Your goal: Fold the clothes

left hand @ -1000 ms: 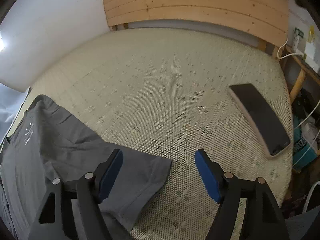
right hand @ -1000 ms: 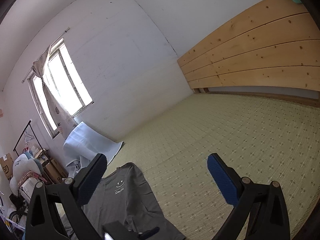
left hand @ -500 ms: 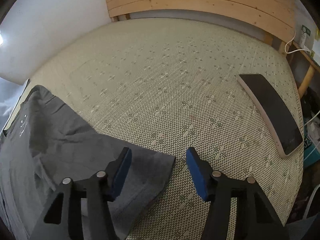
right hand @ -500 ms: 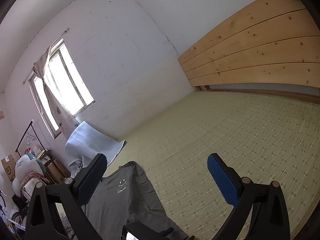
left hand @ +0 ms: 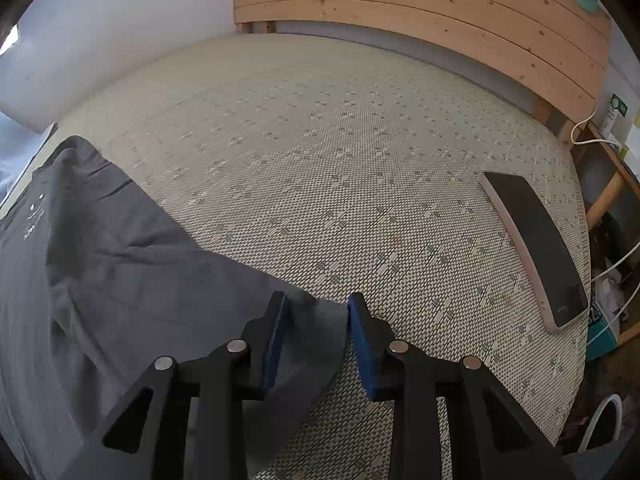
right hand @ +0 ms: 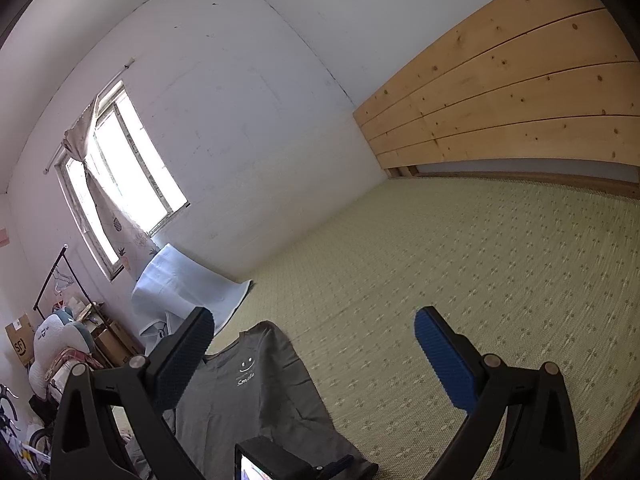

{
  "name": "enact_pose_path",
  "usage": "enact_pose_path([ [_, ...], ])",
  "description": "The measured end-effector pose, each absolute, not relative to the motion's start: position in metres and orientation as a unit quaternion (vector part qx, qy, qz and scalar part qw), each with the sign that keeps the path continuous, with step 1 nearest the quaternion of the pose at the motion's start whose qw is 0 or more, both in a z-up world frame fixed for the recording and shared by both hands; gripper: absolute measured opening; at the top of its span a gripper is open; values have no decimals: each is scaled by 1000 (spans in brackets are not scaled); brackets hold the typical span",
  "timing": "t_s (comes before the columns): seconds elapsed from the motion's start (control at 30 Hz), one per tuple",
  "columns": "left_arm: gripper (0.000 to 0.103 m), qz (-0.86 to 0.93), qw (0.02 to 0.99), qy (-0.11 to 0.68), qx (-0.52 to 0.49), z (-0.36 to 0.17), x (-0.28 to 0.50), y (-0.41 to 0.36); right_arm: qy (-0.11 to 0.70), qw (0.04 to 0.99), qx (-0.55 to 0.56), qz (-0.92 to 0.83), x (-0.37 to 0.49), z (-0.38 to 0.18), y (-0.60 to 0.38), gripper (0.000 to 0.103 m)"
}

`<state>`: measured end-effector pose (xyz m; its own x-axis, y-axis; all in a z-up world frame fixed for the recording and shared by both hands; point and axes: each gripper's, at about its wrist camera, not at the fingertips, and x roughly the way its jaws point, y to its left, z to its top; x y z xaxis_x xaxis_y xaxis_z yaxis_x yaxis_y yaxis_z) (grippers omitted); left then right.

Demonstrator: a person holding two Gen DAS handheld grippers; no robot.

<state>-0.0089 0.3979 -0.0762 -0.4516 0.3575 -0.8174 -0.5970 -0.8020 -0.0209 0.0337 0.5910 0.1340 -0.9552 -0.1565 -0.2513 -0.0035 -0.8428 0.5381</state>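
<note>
A grey T-shirt (left hand: 120, 280) with a small smile print lies spread on the woven bed mat (left hand: 320, 140), its sleeve (left hand: 248, 304) reaching right. My left gripper (left hand: 316, 312) points down at the sleeve's end. Its jaws are closing, with the sleeve's corner between the blue pads; a gap still shows on both sides of the cloth. My right gripper (right hand: 312, 336) hangs open above the mat, nothing between its fingers. Below and in front of it lies the T-shirt (right hand: 256, 400). The left gripper's body (right hand: 280, 460) shows at the bottom edge of the right wrist view.
A dark flat slab like a phone (left hand: 536, 248) lies on the mat to the right. A wooden headboard (left hand: 400, 0) closes the far end. Cables (left hand: 588, 140) and a shelf stand beyond the right edge. A window (right hand: 132, 172), a rolled white sheet (right hand: 180, 288) and piled clutter (right hand: 60, 344) are at the left.
The left gripper's jaws have narrowed from wide apart to close around the sleeve's corner, and the gripper has come nearer to the cloth. The right gripper has stayed put.
</note>
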Motion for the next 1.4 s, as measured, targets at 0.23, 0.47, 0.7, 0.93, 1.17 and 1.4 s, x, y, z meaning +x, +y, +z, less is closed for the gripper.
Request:
enact_pose_path([
  [0.23,14,842,279,113,-449,-75,-16,390,-279,41,145,-948,33,134,591,103],
  [0.47,9,839,294,70,-452,-59,-19,376,-279,41,148,-948,32,134,591,103],
  [0.7,8,845,316,-11,-432,-16,-21,336,-267,43,152,-951,32,134,586,103],
  [0.93,8,853,298,-113,-414,22,-31,262,-251,55,161,-953,26,133,571,103],
  [1.17,8,863,238,-168,-412,26,-32,176,-240,66,168,-954,18,134,553,103],
  [1.4,8,846,193,-223,-444,-18,-34,121,-205,89,187,-957,7,132,520,103],
])
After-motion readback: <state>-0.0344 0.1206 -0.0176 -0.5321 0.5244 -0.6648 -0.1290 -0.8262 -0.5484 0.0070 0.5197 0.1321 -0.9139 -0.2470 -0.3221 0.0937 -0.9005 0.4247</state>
